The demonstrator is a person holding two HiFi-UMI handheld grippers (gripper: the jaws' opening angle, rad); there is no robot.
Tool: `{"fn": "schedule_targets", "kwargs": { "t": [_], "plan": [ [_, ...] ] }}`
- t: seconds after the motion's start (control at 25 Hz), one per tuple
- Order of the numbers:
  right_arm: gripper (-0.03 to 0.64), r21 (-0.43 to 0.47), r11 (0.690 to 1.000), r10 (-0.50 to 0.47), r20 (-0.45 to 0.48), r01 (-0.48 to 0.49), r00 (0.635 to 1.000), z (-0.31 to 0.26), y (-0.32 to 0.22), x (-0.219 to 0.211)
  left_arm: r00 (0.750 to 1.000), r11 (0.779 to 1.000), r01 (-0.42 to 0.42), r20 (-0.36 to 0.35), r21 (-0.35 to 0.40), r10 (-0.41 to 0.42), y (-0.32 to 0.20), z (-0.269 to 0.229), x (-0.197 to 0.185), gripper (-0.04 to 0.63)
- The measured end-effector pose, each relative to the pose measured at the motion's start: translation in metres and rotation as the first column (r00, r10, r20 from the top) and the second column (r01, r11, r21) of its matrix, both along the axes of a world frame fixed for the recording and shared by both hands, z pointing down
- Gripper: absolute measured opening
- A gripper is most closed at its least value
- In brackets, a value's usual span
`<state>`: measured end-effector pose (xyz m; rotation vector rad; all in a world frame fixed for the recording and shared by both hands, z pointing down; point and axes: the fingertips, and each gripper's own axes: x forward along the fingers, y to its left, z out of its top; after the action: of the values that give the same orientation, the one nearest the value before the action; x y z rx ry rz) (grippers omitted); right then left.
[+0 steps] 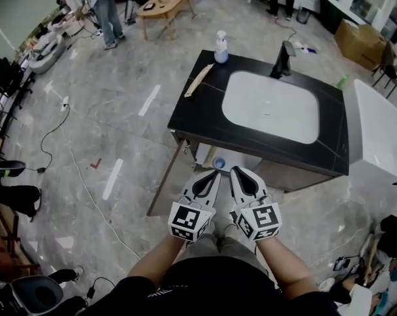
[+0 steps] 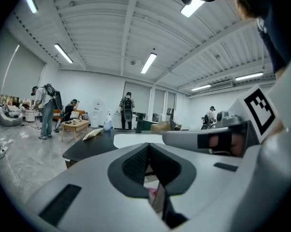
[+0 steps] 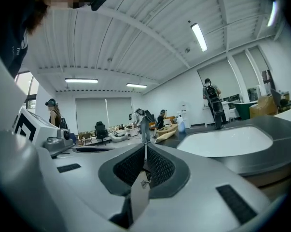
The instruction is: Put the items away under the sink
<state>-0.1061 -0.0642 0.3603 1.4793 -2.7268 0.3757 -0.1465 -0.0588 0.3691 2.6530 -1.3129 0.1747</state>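
Observation:
The sink cabinet has a black countertop (image 1: 198, 117) with a white basin (image 1: 270, 107) and a dark faucet (image 1: 282, 58). A white soap bottle (image 1: 220, 47) stands at its far left corner. A long tan item (image 1: 198, 81) lies along the left edge. Below the counter's front edge the cabinet's inside shows a blue-and-white item (image 1: 218, 162). My left gripper (image 1: 212, 174) and right gripper (image 1: 238, 172) are held side by side in front of the cabinet, both shut and holding nothing. The pads meet in the left gripper view (image 2: 147, 146) and the right gripper view (image 3: 145, 146).
A white unit (image 1: 382, 133) stands right of the cabinet, and a green bottle (image 1: 343, 81) sits near it. A cardboard box (image 1: 359, 41) and a wooden table (image 1: 164, 4) stand further back with people around. Cables (image 1: 60, 127) run over the floor at left.

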Motion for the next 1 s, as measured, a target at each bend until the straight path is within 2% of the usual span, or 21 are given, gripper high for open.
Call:
{"fn": "schedule_targets", "kwargs": {
  "t": [0.16,0.36,0.52,1.0],
  "plan": [
    [0.038,0.038,0.999,0.004,0.016,-0.005,1.000,-0.021,0.007,0.004,1.000,0.999,-0.009,-0.009,0.041,0.009,0.002,-0.025,0.009,0.008],
    [0.038,0.090,0.996,0.010,0.019,-0.012,1.000,-0.041,0.009,0.009,1.000,0.995,-0.015,0.027,0.097,0.013,0.002,-0.042,0.012,0.008],
    [0.037,0.103,0.994,0.020,0.015,-0.021,1.000,-0.049,0.009,0.009,1.000,0.994,0.016,-0.006,0.105,-0.016,0.001,-0.052,0.004,0.009],
    [0.037,0.100,0.995,0.017,0.001,-0.017,1.000,-0.050,0.018,-0.004,0.999,0.995,0.037,-0.025,0.096,-0.035,0.003,-0.053,-0.009,0.009]
  ]
}}
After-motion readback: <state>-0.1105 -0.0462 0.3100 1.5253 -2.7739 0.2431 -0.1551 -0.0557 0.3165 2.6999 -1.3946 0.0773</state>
